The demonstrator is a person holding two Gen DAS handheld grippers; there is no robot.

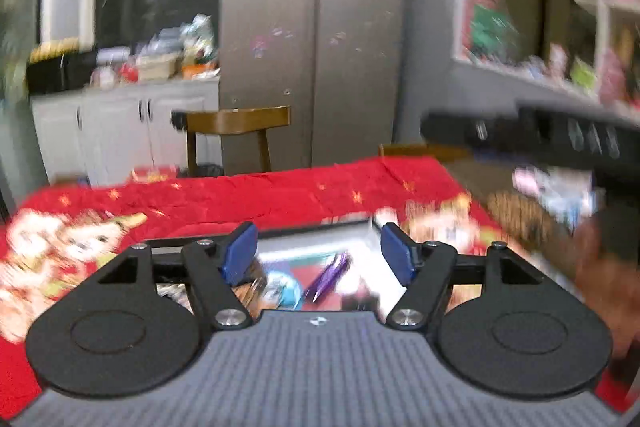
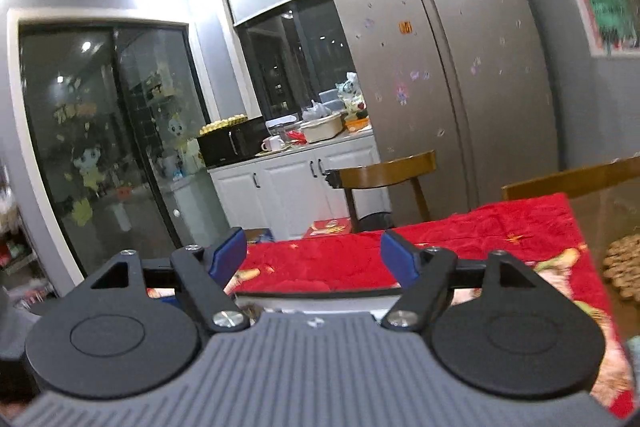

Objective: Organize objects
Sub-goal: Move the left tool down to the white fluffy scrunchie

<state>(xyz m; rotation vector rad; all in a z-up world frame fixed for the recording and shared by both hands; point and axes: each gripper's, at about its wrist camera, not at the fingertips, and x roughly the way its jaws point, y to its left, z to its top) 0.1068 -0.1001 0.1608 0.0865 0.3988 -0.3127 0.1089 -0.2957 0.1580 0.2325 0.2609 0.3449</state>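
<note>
My left gripper (image 1: 318, 251) is open and empty, held above a white tray (image 1: 352, 231) on the red cloth (image 1: 280, 195). Blurred small items lie in the tray, among them a purple pen (image 1: 330, 275) and a light blue packet (image 1: 284, 287). My right gripper (image 2: 314, 255) is open and empty, above the near edge of the red cloth (image 2: 500, 231). A white tray rim (image 2: 320, 301) shows just below its fingers; its contents are hidden by the gripper body.
A wooden chair (image 1: 236, 125) stands behind the table, in front of a grey fridge (image 1: 312, 47). A shelf with packets (image 1: 560, 47) is at right. A woven mat (image 2: 624, 267) lies at the table's right. A cluttered counter (image 2: 316, 135) is far back.
</note>
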